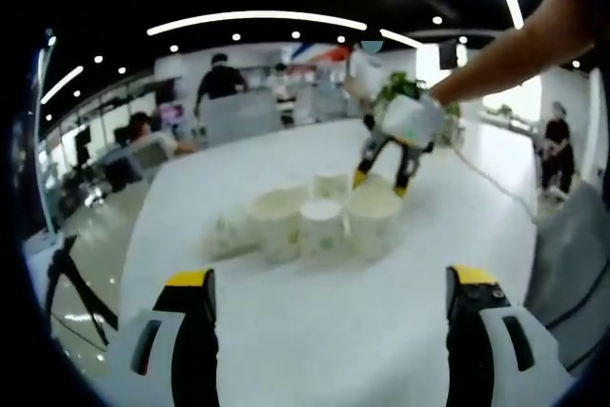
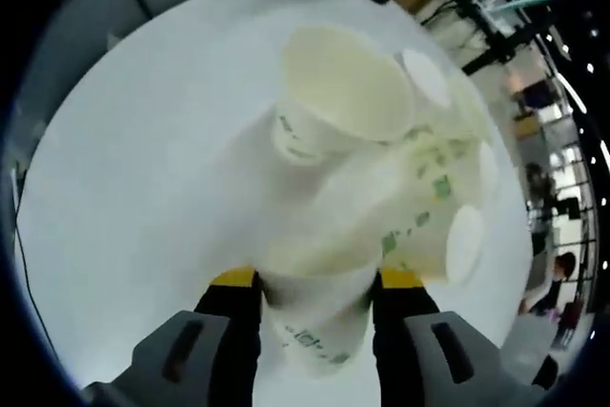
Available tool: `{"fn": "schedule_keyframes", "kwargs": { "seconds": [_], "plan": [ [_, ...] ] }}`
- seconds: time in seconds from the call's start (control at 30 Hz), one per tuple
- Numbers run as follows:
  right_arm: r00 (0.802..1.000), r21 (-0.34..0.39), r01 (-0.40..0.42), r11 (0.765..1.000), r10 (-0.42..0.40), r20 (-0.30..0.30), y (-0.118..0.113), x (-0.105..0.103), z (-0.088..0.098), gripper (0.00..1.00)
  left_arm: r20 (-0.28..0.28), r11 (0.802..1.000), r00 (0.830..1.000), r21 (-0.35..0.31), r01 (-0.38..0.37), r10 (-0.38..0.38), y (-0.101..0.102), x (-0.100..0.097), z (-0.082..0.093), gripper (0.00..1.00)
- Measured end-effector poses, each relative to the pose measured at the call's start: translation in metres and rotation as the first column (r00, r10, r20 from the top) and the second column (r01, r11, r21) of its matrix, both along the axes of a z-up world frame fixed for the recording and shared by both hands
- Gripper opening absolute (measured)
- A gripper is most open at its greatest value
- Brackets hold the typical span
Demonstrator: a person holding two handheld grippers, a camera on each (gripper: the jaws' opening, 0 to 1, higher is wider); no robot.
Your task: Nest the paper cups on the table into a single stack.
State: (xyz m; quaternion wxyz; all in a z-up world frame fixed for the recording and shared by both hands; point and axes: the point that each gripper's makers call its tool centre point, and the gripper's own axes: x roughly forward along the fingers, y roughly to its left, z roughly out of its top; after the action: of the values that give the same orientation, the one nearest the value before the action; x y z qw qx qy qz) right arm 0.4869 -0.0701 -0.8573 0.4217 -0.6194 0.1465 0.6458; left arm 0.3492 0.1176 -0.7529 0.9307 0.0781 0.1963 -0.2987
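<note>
The paper cups (image 1: 319,216) sit huddled together on the white tabletop (image 1: 315,331), toward its far half in the left gripper view, well in from every edge. Several stand upright with open mouths, one stands mouth down, and one at the cluster's left lies on its side. The left tongs (image 1: 329,297) hang over the near part of the tabletop with jaws spread wide and nothing between them. The right tongs (image 1: 381,178) reach down onto the far right side of the cluster, a hand (image 1: 412,119) gripping them from above. In the right gripper view, the right tongs (image 2: 315,297) have their yellow-tipped jaws closed against the sides of one upright cup (image 2: 319,316), with the other cups just beyond it.
</note>
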Motion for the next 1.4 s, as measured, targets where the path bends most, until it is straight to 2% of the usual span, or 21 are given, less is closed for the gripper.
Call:
{"fn": "schedule_keyframes", "kwargs": {
  "seconds": [0.33,0.47,0.57,0.7,0.77,0.8,0.9,1.1,1.17,1.23,1.4],
  "plan": [
    [0.999,0.030,0.050,0.998,-0.050,0.005,-0.004,0.003,0.005,0.40,-0.005,1.000,1.000,0.003,0.003,-0.003,0.002,0.000,-0.002,0.99],
    [0.996,0.057,0.089,0.994,-0.088,-0.009,-0.004,0.005,0.011,0.40,-0.008,1.000,1.000,0.000,0.002,-0.002,0.001,0.000,-0.003,0.99],
    [0.988,0.103,0.151,0.983,-0.147,-0.040,-0.002,0.008,0.017,0.40,-0.008,1.000,1.000,0.001,0.004,-0.004,0.001,0.001,-0.002,0.99],
    [0.944,0.224,0.328,0.918,-0.307,-0.123,0.002,0.019,0.033,0.39,0.000,1.000,1.000,-0.005,0.000,0.000,-0.001,0.002,0.001,0.99],
    [0.917,0.264,0.395,0.880,-0.363,-0.164,-0.001,0.025,0.038,0.39,0.002,1.000,1.000,-0.008,0.002,-0.002,-0.001,0.002,0.002,0.99],
    [0.899,0.290,0.434,0.853,-0.393,-0.191,-0.002,0.027,0.042,0.39,0.002,1.000,1.000,-0.007,0.003,-0.003,-0.002,0.002,0.002,0.99],
    [0.868,0.324,0.495,0.806,-0.442,-0.228,-0.007,0.033,0.049,0.39,0.002,1.000,1.000,-0.006,0.004,-0.004,-0.002,0.002,0.002,0.99],
    [0.830,0.370,0.558,0.743,-0.491,-0.266,-0.016,0.041,0.063,0.39,0.007,1.000,1.000,-0.005,0.009,-0.009,-0.005,0.002,0.004,0.99],
    [0.825,0.380,0.565,0.733,-0.497,-0.268,-0.016,0.043,0.068,0.39,0.010,1.000,1.000,-0.004,0.011,-0.010,-0.006,0.002,0.005,0.99],
    [0.828,0.382,0.560,0.735,-0.497,-0.260,-0.016,0.042,0.073,0.39,0.012,1.000,1.000,-0.004,0.013,-0.013,-0.007,0.002,0.006,0.99],
    [0.861,0.366,0.509,0.779,-0.465,-0.207,-0.013,0.038,0.081,0.39,0.020,1.000,1.000,-0.007,0.016,-0.016,-0.009,0.003,0.010,0.99]
  ]
}}
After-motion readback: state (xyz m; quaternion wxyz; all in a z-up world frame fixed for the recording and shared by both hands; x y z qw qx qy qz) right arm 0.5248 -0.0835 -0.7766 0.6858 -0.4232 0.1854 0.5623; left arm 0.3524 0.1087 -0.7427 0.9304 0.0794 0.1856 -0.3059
